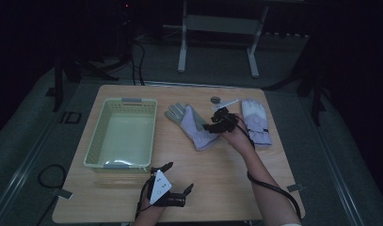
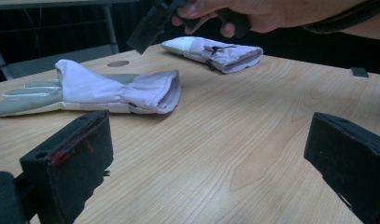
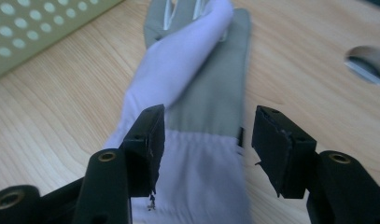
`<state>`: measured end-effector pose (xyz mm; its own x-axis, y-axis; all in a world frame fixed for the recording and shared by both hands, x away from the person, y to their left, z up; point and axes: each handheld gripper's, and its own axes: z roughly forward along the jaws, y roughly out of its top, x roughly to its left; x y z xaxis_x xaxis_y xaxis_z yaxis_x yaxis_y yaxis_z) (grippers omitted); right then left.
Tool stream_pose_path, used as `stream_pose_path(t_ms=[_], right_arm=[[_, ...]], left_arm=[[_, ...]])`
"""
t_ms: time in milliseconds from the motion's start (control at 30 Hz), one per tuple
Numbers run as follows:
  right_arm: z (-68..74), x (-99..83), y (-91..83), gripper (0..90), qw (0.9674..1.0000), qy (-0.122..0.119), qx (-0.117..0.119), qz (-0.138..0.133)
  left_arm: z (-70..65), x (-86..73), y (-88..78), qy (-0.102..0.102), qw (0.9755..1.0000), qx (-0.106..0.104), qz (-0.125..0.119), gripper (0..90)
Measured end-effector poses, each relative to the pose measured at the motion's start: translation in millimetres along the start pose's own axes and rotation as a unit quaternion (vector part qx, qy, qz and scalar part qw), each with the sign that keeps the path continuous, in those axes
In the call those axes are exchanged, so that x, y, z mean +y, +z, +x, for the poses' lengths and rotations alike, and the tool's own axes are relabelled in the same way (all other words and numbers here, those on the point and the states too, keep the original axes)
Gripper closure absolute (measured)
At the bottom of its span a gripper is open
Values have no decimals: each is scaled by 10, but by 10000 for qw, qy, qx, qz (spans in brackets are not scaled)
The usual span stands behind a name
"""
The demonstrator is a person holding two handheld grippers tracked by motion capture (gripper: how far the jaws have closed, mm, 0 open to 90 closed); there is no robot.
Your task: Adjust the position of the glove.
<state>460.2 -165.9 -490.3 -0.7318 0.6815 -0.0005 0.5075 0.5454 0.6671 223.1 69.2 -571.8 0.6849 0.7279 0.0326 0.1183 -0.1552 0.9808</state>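
Two pale lilac and grey gloves lie on the wooden table (image 1: 227, 179). The left glove (image 1: 191, 125) (image 2: 108, 88) (image 3: 197, 70) points its fingers to the far left. My right gripper (image 1: 211, 123) (image 3: 206, 144) hovers low over this glove's cuff, jaws open on either side of it, and the pads do not press the cloth. The right glove (image 1: 256, 121) (image 2: 215, 51) lies beyond that hand, fingers pointing away. My left gripper (image 1: 179, 177) (image 2: 211, 158) rests near the table's front edge, open wide with nothing between its jaws.
A pale green perforated basket (image 1: 96, 136) (image 3: 29, 32) stands on the table's left half. A small round disc (image 1: 215, 99) and a white strip (image 1: 225, 103) lie near the far edge between the gloves. Bare wood stretches across the table's front.
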Motion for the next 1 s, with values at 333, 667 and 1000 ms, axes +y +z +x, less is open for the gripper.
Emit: stream_pose_path(t_ms=[333,667,1000], right_arm=[[-54,93,375,494,9997,198,-116,88],[-61,61,721,564,9991,255,-56,344],[31,134,764,671,9970,-185,-259,703]], left_arm=[[-2,-1,-1,13,10000,-21,-8,13],[-7,-1,-2,6,10000,-59,-9,13],[-1,0,-2,-20,10000,-57,-4,13]])
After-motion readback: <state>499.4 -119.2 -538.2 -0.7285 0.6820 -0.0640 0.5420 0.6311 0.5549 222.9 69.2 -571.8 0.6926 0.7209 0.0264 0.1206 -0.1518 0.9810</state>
